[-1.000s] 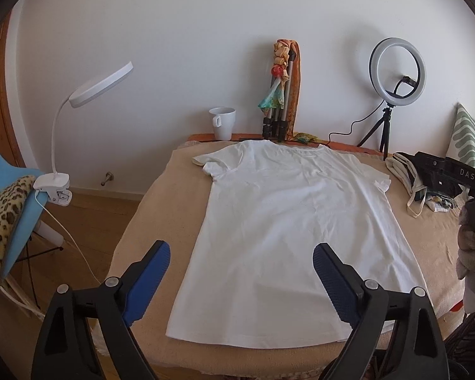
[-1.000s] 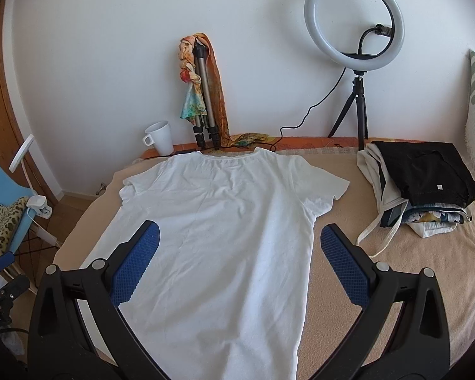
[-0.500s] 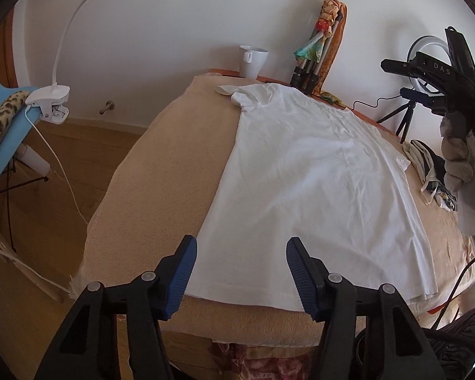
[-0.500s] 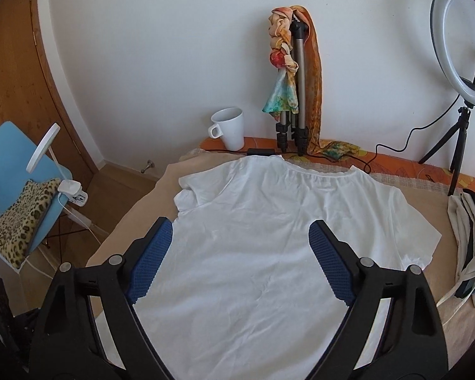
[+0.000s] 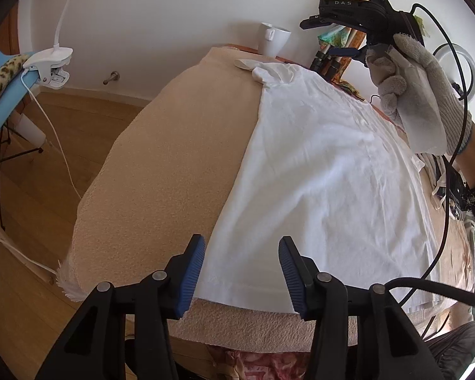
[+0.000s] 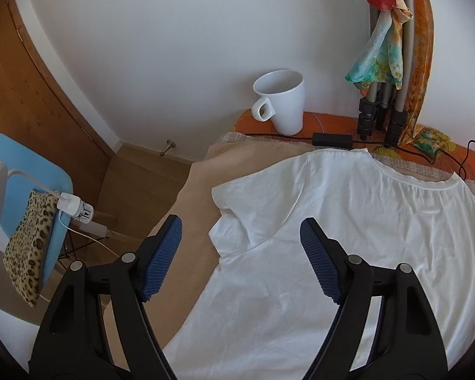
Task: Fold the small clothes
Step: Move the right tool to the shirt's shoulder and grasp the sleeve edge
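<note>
A white T-shirt (image 5: 326, 171) lies flat on a beige towel-covered table (image 5: 161, 171), collar toward the wall. My left gripper (image 5: 241, 272) hovers over the shirt's near left hem corner. Its jaws are closing, the corner lies between them and the pads do not press on it. My right gripper (image 6: 240, 256) hangs above the shirt's left sleeve (image 6: 237, 218). Its jaws are closing too, with the sleeve below the gap and nothing gripped. The left wrist view shows the right tool (image 5: 357, 12) high over the shirt, held by a gloved hand (image 5: 411, 88).
A white mug (image 6: 281, 104) stands at the table's far edge beside a folded tripod draped with scarves (image 6: 386, 57). A power adapter (image 6: 332, 139) and cable lie behind the collar. Left of the table are a blue chair (image 6: 28, 171), a clip lamp (image 5: 50, 63) and wooden floor.
My left gripper has dropped toward the hem corner and narrowed. My right gripper has swung left across the shirt to the left sleeve, its jaws narrowing.
</note>
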Demonstrator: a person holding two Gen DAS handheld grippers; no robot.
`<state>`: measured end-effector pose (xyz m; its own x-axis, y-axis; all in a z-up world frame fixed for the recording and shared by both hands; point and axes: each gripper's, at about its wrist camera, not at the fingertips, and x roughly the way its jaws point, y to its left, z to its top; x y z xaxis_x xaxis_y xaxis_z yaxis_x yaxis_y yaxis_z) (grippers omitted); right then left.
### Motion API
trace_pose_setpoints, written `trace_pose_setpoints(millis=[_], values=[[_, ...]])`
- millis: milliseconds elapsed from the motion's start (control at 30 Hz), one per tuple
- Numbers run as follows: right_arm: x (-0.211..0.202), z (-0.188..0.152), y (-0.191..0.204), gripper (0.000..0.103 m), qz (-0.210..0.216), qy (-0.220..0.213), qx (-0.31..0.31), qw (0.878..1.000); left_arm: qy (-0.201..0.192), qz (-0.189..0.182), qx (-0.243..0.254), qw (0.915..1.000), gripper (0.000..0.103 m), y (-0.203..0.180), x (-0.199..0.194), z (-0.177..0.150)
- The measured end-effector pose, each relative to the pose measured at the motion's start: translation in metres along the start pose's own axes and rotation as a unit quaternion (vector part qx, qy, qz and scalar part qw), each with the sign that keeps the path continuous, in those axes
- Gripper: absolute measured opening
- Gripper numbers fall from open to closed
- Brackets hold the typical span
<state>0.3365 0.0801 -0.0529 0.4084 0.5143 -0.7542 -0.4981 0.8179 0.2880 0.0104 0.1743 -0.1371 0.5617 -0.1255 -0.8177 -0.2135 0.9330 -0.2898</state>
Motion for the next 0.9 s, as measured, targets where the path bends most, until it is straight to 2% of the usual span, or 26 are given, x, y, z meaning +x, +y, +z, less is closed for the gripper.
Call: trace_pose_setpoints(millis=[100,233,400,533,633,800,900], values=[[0.03,0.005,0.014,0.079,-0.017,0.009,-0.024,1.0,0.008,-0.001,-0.004,1.0,0.045,0.004,0.006,0.001],[0.067,0.006,0.031,0.078,-0.016,0.029,-0.054,0.998,0.018,-0.004,-0.013,0.9997,0.043,0.009,0.013,0.002],[0.105,0.009,0.047,0.072,-0.027,0.049,-0.081,0.995,0.04,-0.02,-0.034,0.9984,0.037,0.011,0.025,0.002],[0.129,0.008,0.056,0.069,-0.051,0.059,-0.11,0.991,0.035,-0.014,-0.011,0.9992,0.032,0.002,0.028,0.003],[0.147,0.007,0.057,0.062,-0.07,0.069,-0.126,0.987,0.033,-0.011,-0.006,0.9994,0.026,-0.001,0.03,0.003],[0.165,0.002,0.052,0.053,-0.098,0.091,-0.136,0.982,0.034,-0.027,-0.014,0.999,0.006,0.0,0.03,0.005],[0.167,0.003,0.053,0.037,-0.119,0.087,-0.155,0.977,0.03,-0.036,-0.021,0.9987,0.002,0.003,0.027,0.005]])
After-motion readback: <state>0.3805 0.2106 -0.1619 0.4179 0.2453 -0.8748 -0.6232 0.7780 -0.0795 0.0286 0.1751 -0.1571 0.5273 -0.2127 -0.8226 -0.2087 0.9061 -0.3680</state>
